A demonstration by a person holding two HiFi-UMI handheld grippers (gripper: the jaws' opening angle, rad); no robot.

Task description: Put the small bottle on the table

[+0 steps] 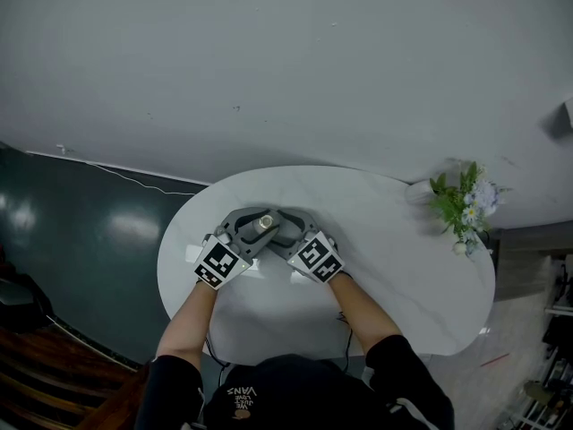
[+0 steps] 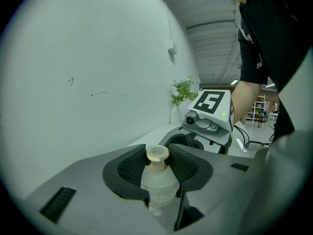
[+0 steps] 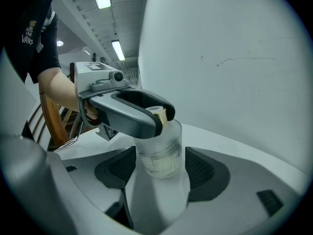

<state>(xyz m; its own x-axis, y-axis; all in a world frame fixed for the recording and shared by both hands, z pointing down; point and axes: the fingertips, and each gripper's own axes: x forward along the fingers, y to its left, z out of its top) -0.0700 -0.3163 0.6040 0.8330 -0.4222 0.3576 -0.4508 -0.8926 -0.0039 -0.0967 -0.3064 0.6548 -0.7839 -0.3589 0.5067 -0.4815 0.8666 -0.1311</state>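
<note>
A small clear bottle (image 1: 266, 223) with a gold cap stands upright over the left part of the white table (image 1: 403, 267). My left gripper (image 1: 257, 226) is shut on it. In the left gripper view its dark ribbed pads (image 2: 131, 168) press the bottle (image 2: 157, 182) at its cap and neck. My right gripper (image 1: 283, 227) meets it from the other side. In the right gripper view the bottle (image 3: 161, 153) sits between the wide-apart pads (image 3: 198, 169) with a gap on each side, so that gripper (image 3: 159, 169) is open. Whether the bottle's base touches the tabletop is hidden.
A white vase with green leaves and pale flowers (image 1: 461, 206) stands at the table's far right. A grey wall (image 1: 286, 61) runs close behind the table. Dark floor (image 1: 81, 231) lies to the left. A black cable (image 1: 342, 316) lies near the front edge.
</note>
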